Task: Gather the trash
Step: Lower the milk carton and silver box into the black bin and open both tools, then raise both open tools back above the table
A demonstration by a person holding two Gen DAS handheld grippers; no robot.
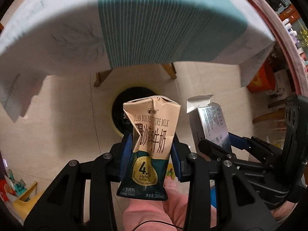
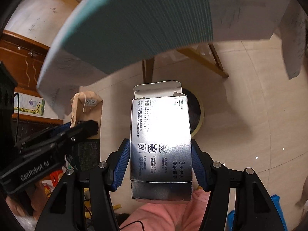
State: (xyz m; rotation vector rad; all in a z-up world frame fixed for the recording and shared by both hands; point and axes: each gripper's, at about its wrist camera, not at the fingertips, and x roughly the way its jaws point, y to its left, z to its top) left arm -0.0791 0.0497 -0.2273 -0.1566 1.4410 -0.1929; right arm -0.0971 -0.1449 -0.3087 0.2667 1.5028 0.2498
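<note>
Left tool: blue ribbed pads closed against both sides of a crumpled milk carton, gripped at mid-height, top end pointing forward and down. Carton walls are buckled, so the squeeze likely holds mostly on creased card; grip looks firm enough for carrying.

Right tool: pads pressed on the long side walls of a silver box, its flap open at the far end. Empty packaging by the look of it, light, and probably easy to crush if squeezed harder.

Both items are held out in the air, side by side and near each other but not touching. Each wrist view catches the other tool at its edge.

Beyond and below them: a round bin with a dark liner and yellowish rim, standing on the tiled floor. Both pieces of trash point toward its mouth; judged as lined up for dropping, not yet released.

Farther out: cloth-draped surface with a teal ribbed mat hanging over its edge, wooden legs beneath.
</note>
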